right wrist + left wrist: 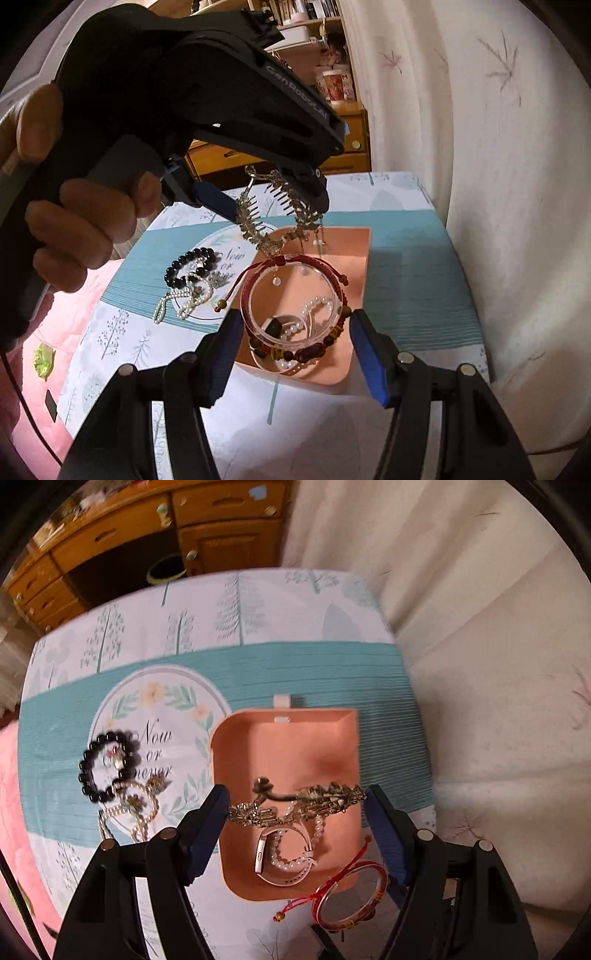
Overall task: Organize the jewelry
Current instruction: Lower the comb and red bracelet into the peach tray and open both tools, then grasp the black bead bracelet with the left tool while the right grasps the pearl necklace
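Box: pink open box [284, 738] on the printed table cover [314, 672], already holding a pale watch band [264, 853] and a pearl string [317, 827]; evidently the collecting spot.
Hair comb: ornate gold comb [295, 805] spans the left gripper [295, 812] end to end, hanging above the box, likely so it drops straight in.
Left jaws: wide apart, both pads pressing the comb's ends.
Bangles: clear bangle with red cord bracelets [295, 314] sits between the right gripper [295, 343] pads, over the box's near side.
Right jaws: about half spread, pads against the bangle's rim, gripping it.
Left behind: black bead bracelet [107, 768] and pearl strands [136, 812] lie beside the box, not yet sorted.
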A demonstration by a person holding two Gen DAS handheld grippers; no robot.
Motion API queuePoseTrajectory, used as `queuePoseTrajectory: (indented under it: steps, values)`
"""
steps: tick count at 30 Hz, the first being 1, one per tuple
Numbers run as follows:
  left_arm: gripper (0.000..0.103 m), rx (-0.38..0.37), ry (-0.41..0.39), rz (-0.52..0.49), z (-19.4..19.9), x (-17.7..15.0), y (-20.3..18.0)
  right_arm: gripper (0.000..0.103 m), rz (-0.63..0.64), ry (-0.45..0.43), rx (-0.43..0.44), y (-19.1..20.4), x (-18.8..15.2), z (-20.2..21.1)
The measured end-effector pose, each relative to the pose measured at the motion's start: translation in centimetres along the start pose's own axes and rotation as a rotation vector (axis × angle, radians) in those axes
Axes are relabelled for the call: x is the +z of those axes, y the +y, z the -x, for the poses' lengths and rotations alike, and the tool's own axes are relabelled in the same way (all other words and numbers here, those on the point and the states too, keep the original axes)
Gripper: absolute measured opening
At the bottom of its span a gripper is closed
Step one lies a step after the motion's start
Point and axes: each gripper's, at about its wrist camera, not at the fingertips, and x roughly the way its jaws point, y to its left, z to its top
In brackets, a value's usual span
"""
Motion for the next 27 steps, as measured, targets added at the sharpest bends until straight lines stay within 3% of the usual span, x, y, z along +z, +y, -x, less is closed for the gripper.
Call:
queuePoseTrajectory:
  steps: [2, 4, 8, 18, 27]
  values:
    - [0.082, 0.023, 0.031, 0.023, -0.9, 0.1, 0.4, 0.061, -0.010, 0.030, 0.004, -0.3, -0.1, -1.0]
    - [0.083, 0.035, 0.037, 0.032, -1.0, 0.1, 0.8, 0.061, 0.014, 0.071, -0.010, -0.2, -0.2, -1.9]
    - [0.084, 0.033, 0.032, 0.045, -0.6, 0.3, 1.8, 0.066, 0.029, 0.062, -0.026, -0.3, -0.2, -2.1]
    - [0.084, 0.064, -0.018, 0.111, 0.5, 0.7, 7.0, 0.070, -0.155, 0.076, 0.043, -1.5, 0.5, -2.9]
    - [0.084, 0.117, -0.065, 0.178, 1.2, 0.5, 15.1, 0.074, -0.347, 0.078, 0.101, 0.0, 1.3, -4.9]
